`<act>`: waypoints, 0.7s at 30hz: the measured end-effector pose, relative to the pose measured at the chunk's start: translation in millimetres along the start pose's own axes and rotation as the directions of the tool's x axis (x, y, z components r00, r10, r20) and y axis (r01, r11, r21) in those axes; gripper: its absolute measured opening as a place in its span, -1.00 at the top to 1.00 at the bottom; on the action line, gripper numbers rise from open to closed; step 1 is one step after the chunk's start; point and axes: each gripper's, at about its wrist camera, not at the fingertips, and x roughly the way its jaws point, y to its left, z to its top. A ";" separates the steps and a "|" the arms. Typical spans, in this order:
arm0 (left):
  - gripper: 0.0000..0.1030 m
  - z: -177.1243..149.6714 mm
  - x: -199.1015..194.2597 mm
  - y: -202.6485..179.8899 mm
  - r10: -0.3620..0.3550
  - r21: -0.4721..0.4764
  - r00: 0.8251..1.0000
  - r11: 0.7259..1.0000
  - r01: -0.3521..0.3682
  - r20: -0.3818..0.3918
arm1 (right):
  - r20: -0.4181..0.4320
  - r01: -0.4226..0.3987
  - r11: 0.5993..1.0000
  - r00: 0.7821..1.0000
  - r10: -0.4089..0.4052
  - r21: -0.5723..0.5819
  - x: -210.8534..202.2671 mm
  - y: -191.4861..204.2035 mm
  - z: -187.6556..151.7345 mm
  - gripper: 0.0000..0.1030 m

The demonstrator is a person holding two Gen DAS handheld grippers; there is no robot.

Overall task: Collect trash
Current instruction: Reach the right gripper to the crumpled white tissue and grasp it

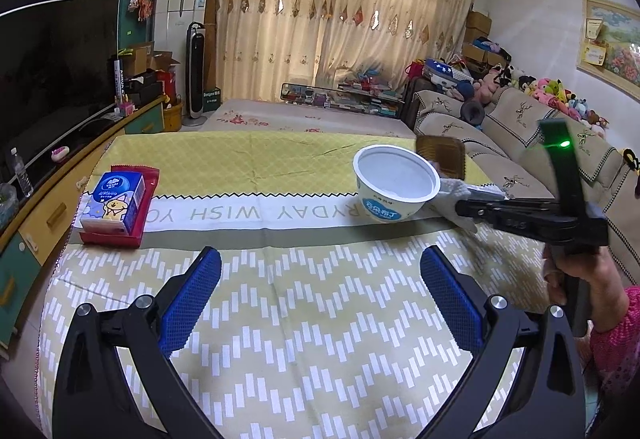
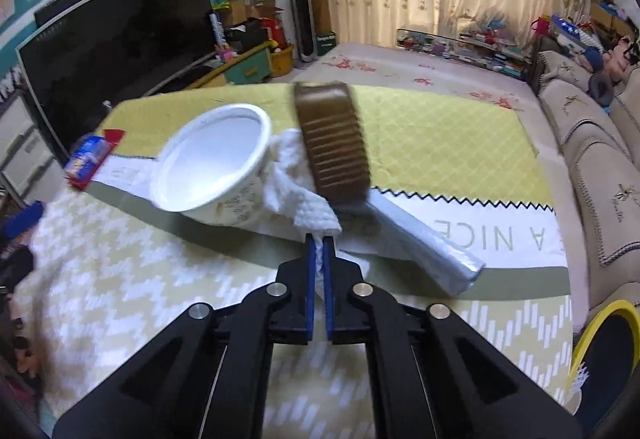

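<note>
Cream patterned curtains [image 1: 340, 19] glow with daylight across the far wall. A dark television [image 1: 56, 63] stands on a teal cabinet [image 1: 92, 155] along the left wall. A beige sofa [image 1: 512, 135] lined with plush toys [image 1: 548, 91] runs beside the table's [image 1: 260, 299] right edge.

Cup [image 2: 212, 163] glossy plastic, tissue [image 2: 298, 195] quilted paper, wrapper [image 2: 424, 243] shiny foil, tablecloth [image 1: 320, 319] matt

Your trash sits on the patterned tablecloth: a white paper cup [image 2: 212, 163], empty and upright in the left view, touches a crumpled white paper towel [image 2: 298, 191] on its right. A brown ribbed plastic tray [image 2: 334, 143] lies just behind the towel, and a silver foil wrapper [image 2: 424, 239], long and flat, stretches out beside it.
</note>
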 end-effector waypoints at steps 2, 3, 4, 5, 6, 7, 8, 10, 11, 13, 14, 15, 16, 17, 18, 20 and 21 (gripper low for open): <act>-0.91 -0.1 1.2 0.7 0.000 -0.001 1.000 1.000 0.000 -0.004 | 0.011 -0.037 0.999 0.999 0.037 0.008 -11.5 2.1 0.0 0.94; -0.91 -0.5 2.1 1.0 0.000 -0.001 1.000 1.000 0.000 -0.006 | 0.023 -0.057 0.998 0.998 0.057 0.010 -19.8 3.6 0.2 0.93; -0.90 -0.5 3.0 1.0 0.000 0.000 1.000 1.000 0.000 -0.009 | 0.035 -0.074 0.997 0.997 0.074 0.011 -28.2 5.0 0.4 0.94; -0.91 -0.4 3.2 0.2 0.000 0.002 1.000 1.000 0.000 -0.011 | 0.043 -0.086 0.996 0.995 0.085 0.011 -34.3 6.2 0.6 0.94; -0.91 -0.5 3.4 -0.6 0.001 0.006 1.000 1.000 -0.001 -0.012 | 0.053 -0.103 0.995 0.993 0.102 0.010 -42.8 8.1 0.8 0.93; -0.91 -0.6 3.3 -1.0 0.001 0.007 1.000 1.000 -0.001 -0.011 | 0.062 -0.120 0.993 0.991 0.119 0.010 -49.8 10.5 1.1 0.94; -0.91 -0.5 2.9 -1.7 0.002 0.009 1.000 1.000 -0.002 -0.011 | 0.070 -0.135 0.991 0.989 0.134 0.009 -56.3 11.9 1.7 0.94; -0.91 -0.3 2.8 -2.0 0.003 0.009 1.000 1.000 -0.002 -0.010 | 0.095 -0.151 0.989 0.984 0.150 -0.003 -71.9 17.0 4.0 0.94; -0.91 -0.9 2.9 -1.0 0.002 0.007 1.000 1.000 -0.002 -0.010 | 0.111 -0.158 0.987 0.981 0.158 -0.010 -80.8 19.5 4.7 0.94; -0.91 -0.7 3.0 -1.5 0.001 0.007 1.000 1.000 -0.001 -0.012 | 0.135 -0.171 0.985 0.976 0.172 -0.019 -94.9 23.4 8.3 0.94; -0.91 -0.7 3.0 -1.5 0.001 0.008 1.000 1.000 -0.001 -0.012 | 0.143 -0.175 0.984 0.974 0.176 -0.021 -99.3 24.6 9.1 0.95; -0.91 -0.8 2.9 -1.5 0.000 0.009 1.000 1.000 0.000 -0.011 | 0.156 -0.184 0.983 0.970 0.186 -0.026 -107.0 26.3 11.1 0.96; -0.91 -0.7 3.2 -1.4 0.000 0.012 1.000 1.000 0.000 -0.011 | 0.165 -0.193 0.981 0.967 0.195 -0.028 -111.2 28.7 13.0 0.95; -0.91 -0.9 3.2 -1.4 0.001 0.014 1.000 1.000 -0.001 -0.011 | 0.174 -0.202 0.979 0.963 0.205 -0.030 -117.3 30.7 14.7 0.95; -0.91 -1.0 3.1 -1.3 0.001 0.016 1.000 1.000 0.000 -0.011 | 0.186 -0.213 0.977 0.959 0.215 -0.034 -125.0 32.6 16.9 0.96; -0.91 -1.1 2.9 -1.2 0.000 0.018 1.000 1.000 0.000 -0.010 | 0.207 -0.226 0.973 0.951 0.229 -0.042 -137.3 35.5 19.0 0.96; -0.91 -1.1 2.9 -1.1 -0.001 0.019 1.000 1.000 0.001 -0.010 | 0.226 -0.230 0.972 0.945 0.235 -0.050 -146.5 37.8 21.0 0.98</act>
